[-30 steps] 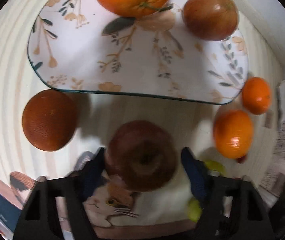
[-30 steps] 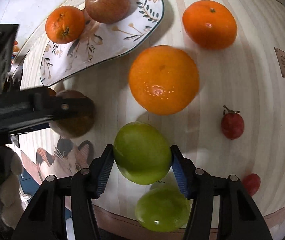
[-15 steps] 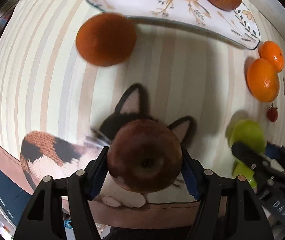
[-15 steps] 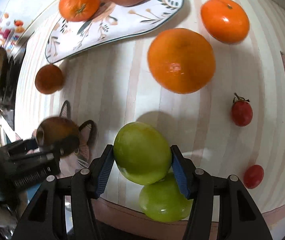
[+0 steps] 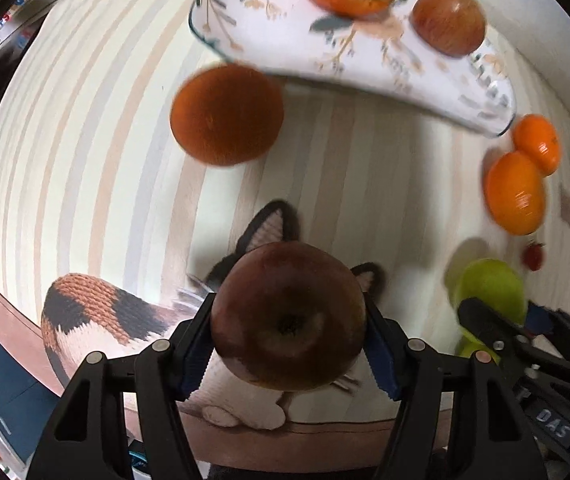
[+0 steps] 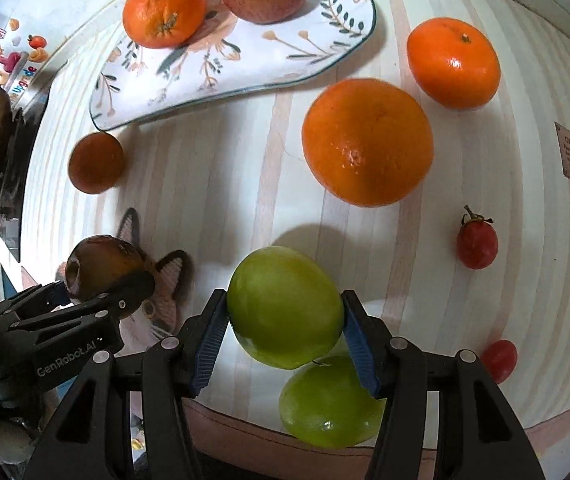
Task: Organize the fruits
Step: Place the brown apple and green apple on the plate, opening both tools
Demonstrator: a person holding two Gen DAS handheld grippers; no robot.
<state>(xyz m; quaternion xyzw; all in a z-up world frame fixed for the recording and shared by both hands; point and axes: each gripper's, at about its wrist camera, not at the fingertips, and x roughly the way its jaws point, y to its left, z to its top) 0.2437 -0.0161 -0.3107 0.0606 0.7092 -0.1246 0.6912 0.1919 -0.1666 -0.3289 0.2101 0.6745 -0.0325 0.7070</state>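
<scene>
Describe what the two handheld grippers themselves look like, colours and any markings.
Both match: the left gripper and right gripper are matte black angular frames with cut-out openings and small silver rivets. Each finger ends in a blue ribbed pad. Seen from the right wrist, the left gripper's body carries white "GenRobot.AI" lettering; seen from the left wrist, the right one shows "DAS". No cables, hands or sleeves show.

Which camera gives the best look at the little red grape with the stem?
The right wrist view: the stemmed red grape lies sharp and unblocked on the striped mat. The left wrist view shows it only as a tiny blurred spot near the edge.
</scene>
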